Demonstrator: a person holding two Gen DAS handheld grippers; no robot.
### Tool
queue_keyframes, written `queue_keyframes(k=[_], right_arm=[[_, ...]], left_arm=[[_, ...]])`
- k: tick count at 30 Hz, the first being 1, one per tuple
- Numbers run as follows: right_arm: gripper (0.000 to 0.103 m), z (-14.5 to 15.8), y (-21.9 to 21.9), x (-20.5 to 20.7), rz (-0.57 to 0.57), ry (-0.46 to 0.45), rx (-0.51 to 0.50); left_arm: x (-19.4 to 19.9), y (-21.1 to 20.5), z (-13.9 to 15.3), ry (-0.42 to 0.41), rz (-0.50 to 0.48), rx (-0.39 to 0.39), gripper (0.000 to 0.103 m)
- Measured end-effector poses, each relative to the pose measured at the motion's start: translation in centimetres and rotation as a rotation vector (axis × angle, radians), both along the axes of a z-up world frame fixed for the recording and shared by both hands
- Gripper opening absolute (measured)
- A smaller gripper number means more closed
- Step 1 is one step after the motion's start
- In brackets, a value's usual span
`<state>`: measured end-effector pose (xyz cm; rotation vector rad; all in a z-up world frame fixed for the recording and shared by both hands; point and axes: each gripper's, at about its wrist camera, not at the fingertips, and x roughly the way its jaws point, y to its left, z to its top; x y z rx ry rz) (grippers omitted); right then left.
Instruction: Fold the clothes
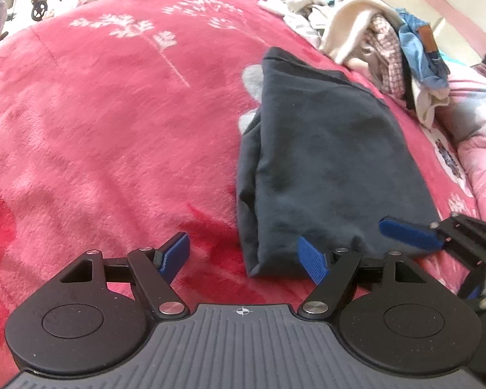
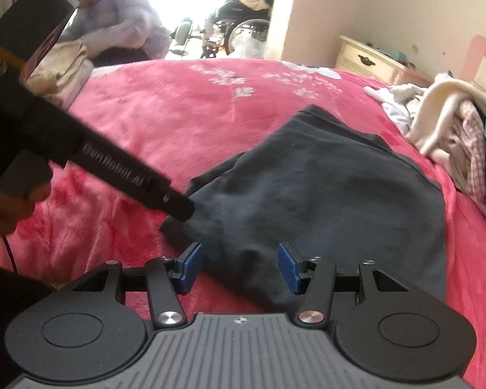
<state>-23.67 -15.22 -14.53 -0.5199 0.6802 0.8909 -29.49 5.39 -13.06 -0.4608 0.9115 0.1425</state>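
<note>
Right gripper [image 2: 239,267] stands wide open with the dark garment's [image 2: 324,194] near end between its fingers, at twelve o'clock. Left gripper [image 1: 246,257], also wide, has that end at one o'clock; the garment's long axis runs away toward the unfolded clothes pile [image 1: 388,48].

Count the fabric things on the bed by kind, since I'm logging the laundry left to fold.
Dark garment laid out on the red blanket: 1
Heap of unfolded clothes: 1
Stack of cream laundry: 1
Total: 3
</note>
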Motion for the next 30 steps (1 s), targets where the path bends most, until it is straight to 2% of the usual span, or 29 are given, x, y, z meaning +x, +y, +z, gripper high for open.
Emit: queue_keyframes(k=[8,15,22,27,30], right_arm=[[0.062,-0.9,1.8,-1.0,0.094,-0.024,-0.050],[0.070,-2.7,3.9,-2.3,0.206,-0.071,-0.122],[0.066,-3.0,4.7,-2.4,0.215,-0.194,-0.153],[0.065,-4.1,5.9,-1.9,0.245,-0.203,-0.178],[0.055,-3.7,5.8,-0.9,0.193,-0.147,-0.128]], left_arm=[[0.5,0.8,0.2,0.024,0.028,0.004,0.074],[-0.9,2.1,0.7,0.022,0.073,-0.012,0.074],[-1.7,3.4,0.8,0.028,0.123,-0.039,0.074],[-1.8,4.2,1.0,0.022,0.156,-0.073,0.074],[-1.8,4.6,1.0,0.019,0.174,-0.081,0.074]])
